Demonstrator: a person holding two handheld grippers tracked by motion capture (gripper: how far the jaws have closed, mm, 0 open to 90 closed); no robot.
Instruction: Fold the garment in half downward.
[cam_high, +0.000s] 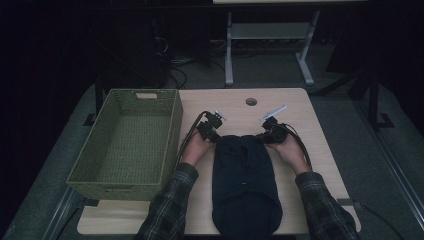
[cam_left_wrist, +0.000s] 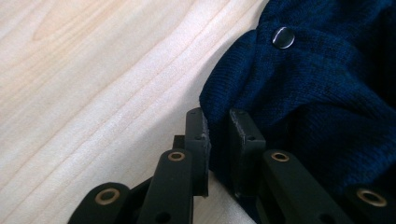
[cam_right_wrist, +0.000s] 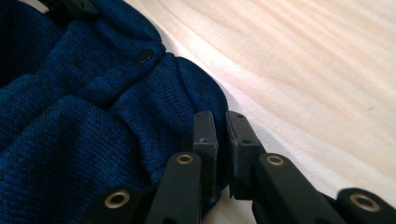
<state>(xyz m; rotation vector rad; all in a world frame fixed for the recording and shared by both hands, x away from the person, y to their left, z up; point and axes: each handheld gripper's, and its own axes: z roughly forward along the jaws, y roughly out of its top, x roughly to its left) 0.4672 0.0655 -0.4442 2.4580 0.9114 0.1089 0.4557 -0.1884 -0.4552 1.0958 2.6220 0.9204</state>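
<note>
While both grippers (cam_high: 218, 136) (cam_high: 263, 136) pinch the blue sweater's (cam_high: 245, 180) far corners, a green basket (cam_high: 125, 145) fills the wooden table's (cam_high: 320, 150) left edge in a dark room

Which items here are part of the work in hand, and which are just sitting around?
In use:
- dark blue knit garment
- left gripper, pinching its edge
- right gripper, pinching the other edge

Not in use:
- green woven basket, apart from the garment
- table
</note>
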